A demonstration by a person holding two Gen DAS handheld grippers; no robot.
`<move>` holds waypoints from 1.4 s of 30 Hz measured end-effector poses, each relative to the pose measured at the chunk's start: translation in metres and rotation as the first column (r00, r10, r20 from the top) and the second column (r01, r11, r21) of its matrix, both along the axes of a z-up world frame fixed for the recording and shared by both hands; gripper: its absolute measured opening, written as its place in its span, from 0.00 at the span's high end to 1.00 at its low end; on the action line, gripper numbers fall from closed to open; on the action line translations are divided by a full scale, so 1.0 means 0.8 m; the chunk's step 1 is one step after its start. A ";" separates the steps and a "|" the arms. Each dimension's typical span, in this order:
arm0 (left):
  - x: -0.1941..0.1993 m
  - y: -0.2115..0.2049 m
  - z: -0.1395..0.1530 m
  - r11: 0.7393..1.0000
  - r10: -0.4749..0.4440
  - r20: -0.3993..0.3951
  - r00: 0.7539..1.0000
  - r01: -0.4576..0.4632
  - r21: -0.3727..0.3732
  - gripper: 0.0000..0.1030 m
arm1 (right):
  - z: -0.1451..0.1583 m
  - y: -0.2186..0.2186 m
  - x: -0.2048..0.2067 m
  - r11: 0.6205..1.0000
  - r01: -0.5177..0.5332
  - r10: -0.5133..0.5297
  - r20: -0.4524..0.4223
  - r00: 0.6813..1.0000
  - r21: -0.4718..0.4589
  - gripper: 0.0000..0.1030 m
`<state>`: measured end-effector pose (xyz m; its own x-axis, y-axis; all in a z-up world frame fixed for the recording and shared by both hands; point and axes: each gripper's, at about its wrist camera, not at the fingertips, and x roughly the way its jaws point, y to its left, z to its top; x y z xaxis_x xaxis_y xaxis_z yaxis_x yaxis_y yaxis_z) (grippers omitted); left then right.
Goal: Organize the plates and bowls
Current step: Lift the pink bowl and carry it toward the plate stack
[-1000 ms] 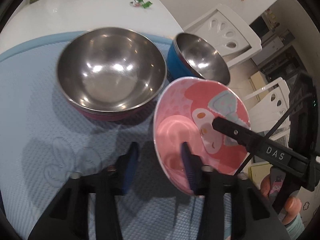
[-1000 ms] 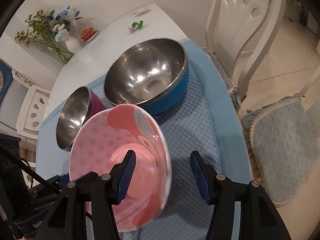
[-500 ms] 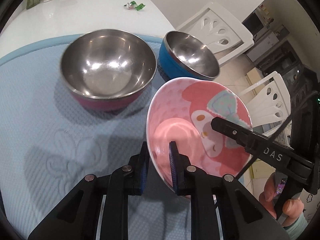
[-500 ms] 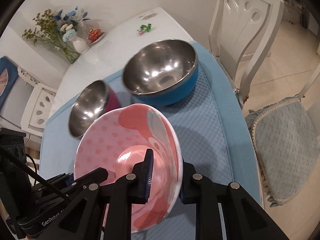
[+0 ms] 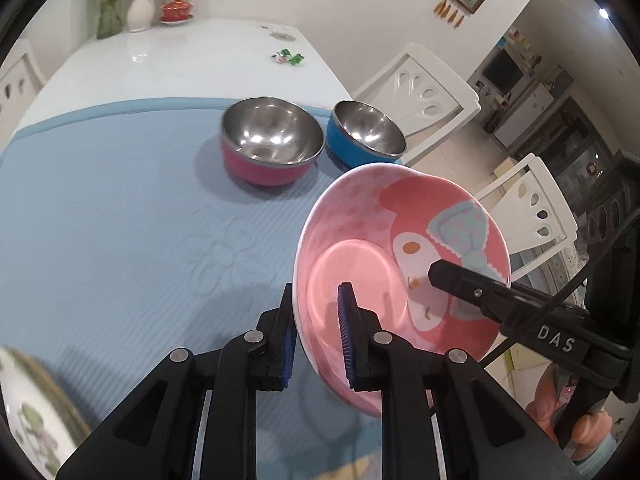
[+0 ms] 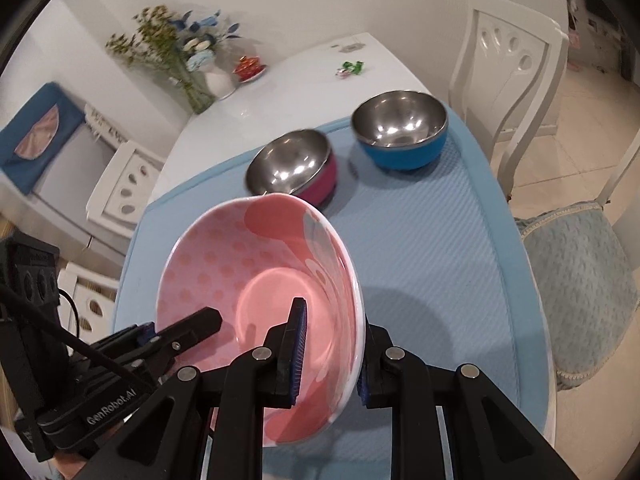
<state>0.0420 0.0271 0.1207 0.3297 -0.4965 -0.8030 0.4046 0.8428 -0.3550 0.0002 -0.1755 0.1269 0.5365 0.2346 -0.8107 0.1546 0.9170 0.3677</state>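
Note:
A pink cartoon-print bowl (image 5: 384,248) (image 6: 248,264) hangs tilted above the blue mat, held from both sides. My left gripper (image 5: 318,336) is shut on its left rim, one pad inside and one outside. On the opposite rim my right gripper (image 6: 332,352) is shut the same way. Each gripper shows in the other's view, the right one (image 5: 500,300) and the left one (image 6: 176,336). Farther back on the mat stand a steel bowl with a magenta shell (image 5: 272,140) (image 6: 292,168) and a steel bowl with a blue shell (image 5: 366,132) (image 6: 402,132).
The blue mat (image 5: 120,208) (image 6: 432,240) covers the near part of a white table (image 5: 180,60). A patterned plate edge (image 5: 36,412) shows at lower left. A vase of flowers (image 6: 208,72), a red dish (image 6: 248,68) and candy wrappers (image 5: 288,57) sit far back. White chairs (image 6: 508,64) stand on the right.
Both grippers went from open around the pink bowl's rim to shut on it. They then lifted it and drew it back, so the two steel bowls now look smaller and farther.

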 end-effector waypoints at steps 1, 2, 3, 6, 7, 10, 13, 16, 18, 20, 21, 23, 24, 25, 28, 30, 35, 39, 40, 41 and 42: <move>-0.005 0.004 0.001 1.000 0.006 0.004 1.000 -0.006 0.006 0.85 | 0.001 0.005 -0.005 1.000 -0.006 0.006 -0.001 1.000 -0.001 0.81; -0.014 0.011 0.000 1.000 0.015 0.006 1.000 -0.015 0.014 0.85 | 0.001 0.012 -0.011 1.000 -0.017 0.017 -0.003 1.000 -0.001 0.81; -0.019 0.015 -0.001 1.000 0.021 0.005 1.000 -0.021 0.018 0.84 | 0.000 0.019 -0.016 1.000 -0.026 0.026 -0.006 1.000 -0.002 0.81; -0.038 0.033 -0.009 0.999 0.041 -0.028 0.999 -0.040 0.017 0.85 | -0.004 0.033 -0.026 0.999 -0.052 0.052 -0.019 0.998 0.001 0.81; -0.043 0.037 -0.012 0.999 0.043 -0.036 0.998 -0.043 0.015 0.85 | -0.004 0.034 -0.028 0.998 -0.056 0.056 -0.022 0.998 0.003 0.81; -0.056 0.044 -0.019 0.999 0.043 -0.052 0.998 -0.043 0.016 0.85 | -0.005 0.043 -0.034 0.998 -0.068 0.067 -0.025 0.997 -0.019 0.81; -0.063 0.044 -0.027 0.999 0.046 -0.058 0.997 -0.044 0.029 0.85 | -0.009 0.048 -0.038 0.996 -0.077 0.075 -0.039 0.996 -0.035 0.81; -0.070 0.048 -0.036 0.999 0.047 -0.076 0.996 -0.045 0.023 0.85 | -0.018 0.049 -0.041 0.997 -0.075 0.073 -0.065 0.995 -0.029 0.81; -0.072 0.049 -0.043 0.999 0.046 -0.087 0.995 -0.044 0.025 0.85 | -0.025 0.049 -0.042 0.997 -0.075 0.072 -0.084 0.994 -0.026 0.81; -0.074 0.050 -0.049 0.999 0.044 -0.098 0.994 -0.042 0.024 0.85 | -0.029 0.049 -0.044 0.997 -0.068 0.065 -0.096 0.993 -0.026 0.81; -0.076 0.050 -0.051 0.999 0.042 -0.103 0.994 -0.040 0.024 0.85 | -0.031 0.049 -0.045 0.998 -0.062 0.059 -0.102 0.993 -0.027 0.81; -0.077 0.049 -0.054 0.999 0.038 -0.106 0.994 -0.036 0.026 0.85 | -0.034 0.049 -0.046 0.998 -0.061 0.058 -0.108 0.992 -0.030 0.81; -0.077 0.048 -0.055 0.999 0.035 -0.109 0.993 -0.032 0.027 0.85 | -0.036 0.048 -0.046 0.998 -0.059 0.056 -0.112 0.992 -0.030 0.81; -0.078 0.048 -0.056 0.999 0.034 -0.111 0.993 -0.031 0.026 0.85 | -0.036 0.050 -0.045 0.998 -0.058 0.054 -0.114 0.992 -0.030 0.81; -0.080 0.046 -0.059 0.999 0.030 -0.116 0.993 -0.027 0.029 0.85 | -0.040 0.046 -0.048 0.998 -0.055 0.051 -0.120 0.991 -0.028 0.81; -0.082 0.046 -0.061 0.999 0.028 -0.119 0.993 -0.024 0.031 0.85 | -0.042 0.046 -0.049 0.998 -0.050 0.046 -0.126 0.991 -0.025 0.81; -0.082 0.042 -0.069 0.999 0.033 -0.122 0.992 -0.029 0.038 0.85 | -0.053 0.043 -0.053 0.999 -0.037 0.034 -0.146 0.989 -0.014 0.81; -0.083 0.042 -0.078 0.998 0.045 -0.130 0.991 -0.039 0.047 0.84 | -0.065 0.043 -0.055 1.000 -0.027 0.026 -0.168 0.985 -0.006 0.81; -0.083 0.043 -0.080 0.998 0.047 -0.133 0.990 -0.041 0.048 0.84 | -0.066 0.043 -0.056 1.000 -0.026 0.024 -0.170 0.985 -0.006 0.81; -0.083 0.044 -0.081 0.998 0.049 -0.135 0.990 -0.043 0.048 0.84 | -0.068 0.043 -0.057 1.000 -0.027 0.026 -0.173 0.985 -0.008 0.81; -0.084 0.045 -0.083 0.998 0.052 -0.137 0.989 -0.046 0.048 0.84 | -0.069 0.043 -0.058 1.000 -0.030 0.027 -0.174 0.984 -0.011 0.81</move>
<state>-0.0251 0.0628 0.0544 0.2370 -0.4449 -0.8636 0.3117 0.8768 -0.3661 -0.0460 -0.1408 0.0720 0.3807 0.2363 -0.8940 0.1889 0.9265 0.3254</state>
